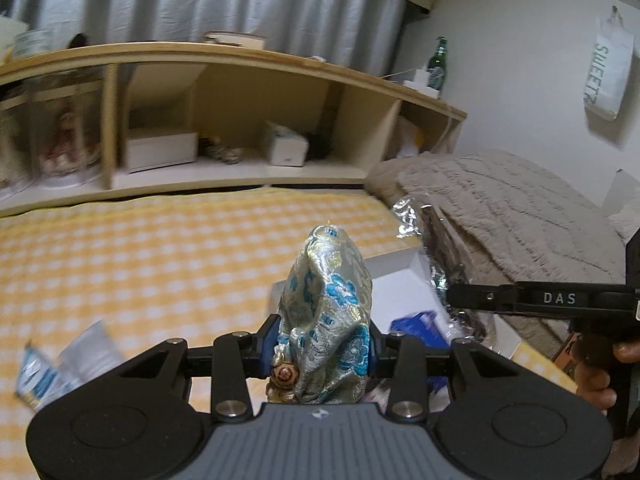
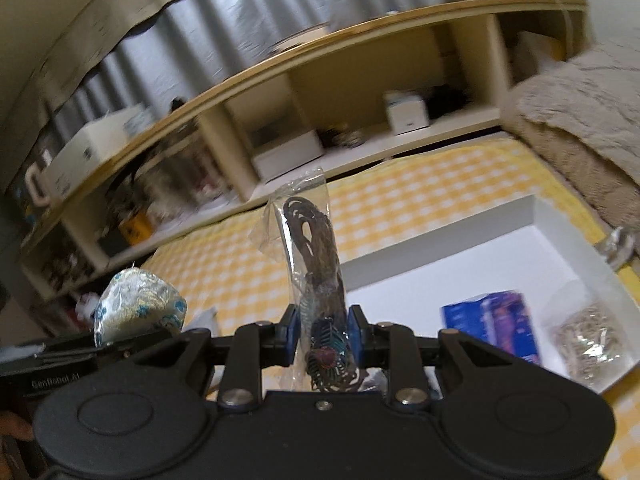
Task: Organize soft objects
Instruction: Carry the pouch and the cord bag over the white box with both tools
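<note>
Left gripper [image 1: 320, 354] jaws clamp a blue-flowered brocade pouch [image 1: 328, 312]; right gripper [image 2: 322, 338], marked "DAS", grips a bagged feather-pendant necklace [image 2: 316, 280]. Wall bag [image 1: 609, 76] reads "SWEET".

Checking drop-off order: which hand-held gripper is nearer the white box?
Right. The right hand-held gripper, shut on the bagged cord, sits at the white box edge; the left hand-held gripper, clamping the brocade pouch, is farther left.

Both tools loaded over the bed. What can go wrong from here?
1. The clear packet stands tall above the right tool, pinched low; it may flop or slide out.
2. The brocade pouch bulges past the left tool; the bunched fabric could slip.
3. Both views are blurred, so motion looks fast; either item could miss the white box.
</note>
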Available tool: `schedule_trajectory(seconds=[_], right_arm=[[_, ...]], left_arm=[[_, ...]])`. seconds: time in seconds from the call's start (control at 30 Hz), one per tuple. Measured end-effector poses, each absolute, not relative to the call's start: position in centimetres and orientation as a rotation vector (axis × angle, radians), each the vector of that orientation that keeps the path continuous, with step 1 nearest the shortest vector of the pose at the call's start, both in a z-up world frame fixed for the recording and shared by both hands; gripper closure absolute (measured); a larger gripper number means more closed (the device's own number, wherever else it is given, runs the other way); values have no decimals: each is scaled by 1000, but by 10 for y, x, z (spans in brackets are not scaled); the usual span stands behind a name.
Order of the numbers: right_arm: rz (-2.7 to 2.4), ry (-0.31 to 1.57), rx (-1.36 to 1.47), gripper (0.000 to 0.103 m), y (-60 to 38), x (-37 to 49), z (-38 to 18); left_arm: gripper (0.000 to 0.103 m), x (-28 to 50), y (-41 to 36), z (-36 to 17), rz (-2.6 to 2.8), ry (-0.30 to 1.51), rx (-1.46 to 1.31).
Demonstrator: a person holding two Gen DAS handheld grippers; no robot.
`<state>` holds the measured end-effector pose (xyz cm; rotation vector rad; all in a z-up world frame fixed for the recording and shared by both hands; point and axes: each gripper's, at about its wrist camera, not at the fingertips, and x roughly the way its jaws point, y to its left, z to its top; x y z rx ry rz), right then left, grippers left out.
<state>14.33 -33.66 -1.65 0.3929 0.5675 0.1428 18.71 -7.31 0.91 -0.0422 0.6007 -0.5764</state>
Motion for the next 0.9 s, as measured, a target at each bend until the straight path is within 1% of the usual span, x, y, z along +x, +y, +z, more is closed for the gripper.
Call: schedule_trajectory(seconds=[0.13, 0.27, 0.47, 0.7, 0.8, 0.9], right_arm=[[116, 522, 484, 77, -361, 154, -22], [86, 498, 461, 77, -366, 177, -32], [70, 523, 481, 77, -369, 219, -57], [69, 634, 480, 77, -362, 263, -100], [46, 724, 410, 77, -353, 270, -117], [34, 778, 408, 77, -357, 269, -125]], left_arm=[[61, 205, -106, 8, -609, 589, -36], [61, 230, -130, -1, -612, 585, -20], [61, 268, -148, -24, -597, 638, -36], [61, 299, -147, -39, -544, 660, -71], [61, 309, -149, -45, -528, 681, -68], [61, 316, -155, -50, -535, 694, -61]])
